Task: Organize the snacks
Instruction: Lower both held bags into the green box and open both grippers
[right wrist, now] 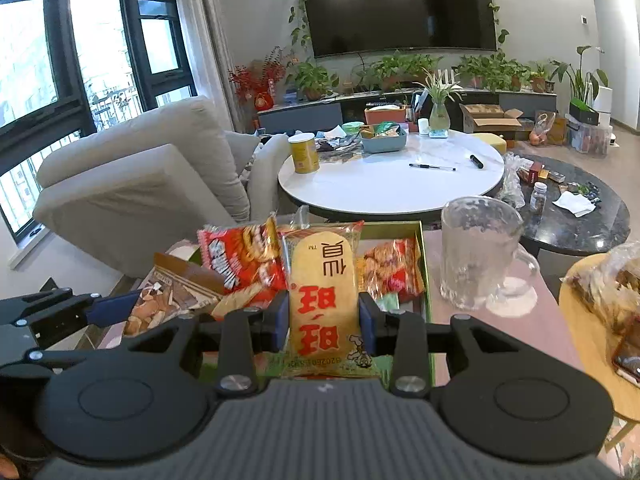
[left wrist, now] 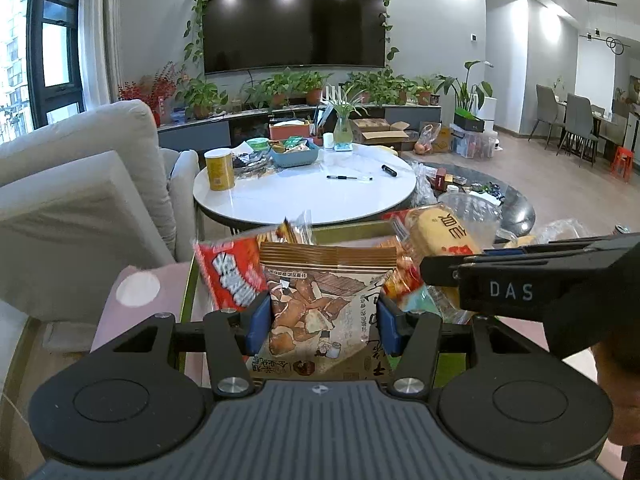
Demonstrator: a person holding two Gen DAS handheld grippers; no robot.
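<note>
Two grippers each held a snack above the green tray [left wrist: 344, 232]. Left wrist view: the left gripper [left wrist: 325, 322] was clamped on a brown bag [left wrist: 320, 304] over the tray's near end. Right wrist view: the right gripper [right wrist: 325, 322] pinched a yellow pack [right wrist: 322, 300] above the tray, left of a glass mug [right wrist: 480, 252].

Background furnishings: a wall-mounted television [left wrist: 294, 20] framed by trailing vines, above a low console lined with potted plants [left wrist: 296, 88]. A round white table [left wrist: 308, 192] carries a yellow canister [left wrist: 219, 170], a blue basket [left wrist: 295, 155], a pen [left wrist: 349, 178] and a vase [left wrist: 343, 130]. A beige sofa [left wrist: 76, 184] stands left; a clear glass mug [right wrist: 482, 252] stands right, before a dark round table [right wrist: 576, 216].
</note>
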